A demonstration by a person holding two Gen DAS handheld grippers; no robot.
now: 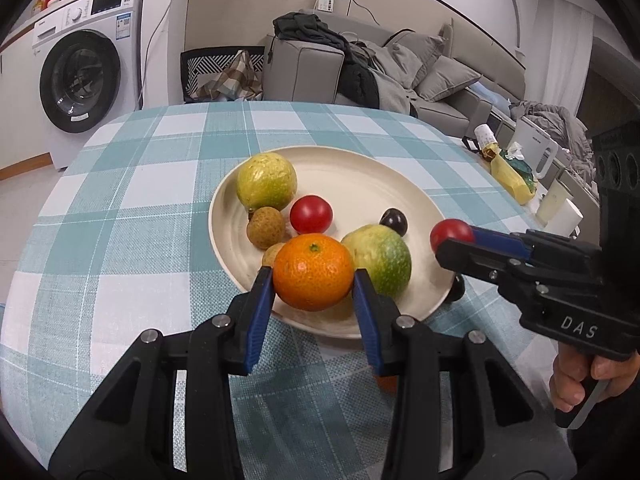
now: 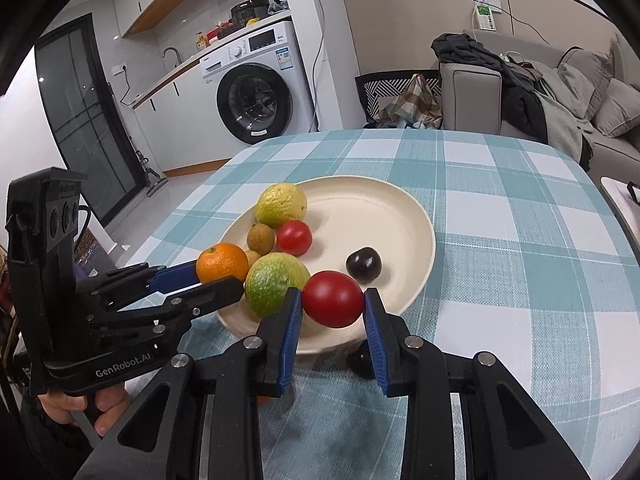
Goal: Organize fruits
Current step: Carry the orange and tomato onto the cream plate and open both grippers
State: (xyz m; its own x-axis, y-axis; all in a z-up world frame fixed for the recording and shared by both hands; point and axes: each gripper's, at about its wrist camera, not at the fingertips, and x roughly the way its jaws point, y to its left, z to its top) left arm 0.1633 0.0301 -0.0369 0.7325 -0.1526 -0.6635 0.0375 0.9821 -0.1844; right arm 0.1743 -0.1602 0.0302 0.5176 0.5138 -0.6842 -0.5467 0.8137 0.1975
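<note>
Presently: both grippers loaded over the near edge of the plate, roll-off risk on release.

Left wrist view: the left gripper [image 1: 313,276] is clamped about halfway closed on the orange [image 1: 314,272], pads on its two sides, held over the near rim of the plate [image 1: 360,184]. The green fruit [image 1: 380,258] sits just beside it; a careless release could knock that fruit or send the orange rolling over the rim onto the tablecloth [image 1: 120,240]. Right wrist view: the right gripper [image 2: 333,306] grips the red tomato [image 2: 333,299] at a similar width, above the plate's near edge beside the green fruit. Too much squeeze may bruise its skin. A dark round thing [image 2: 360,362] lies under the rim on the cloth, probably another small fruit, though it is partly hidden.
</note>
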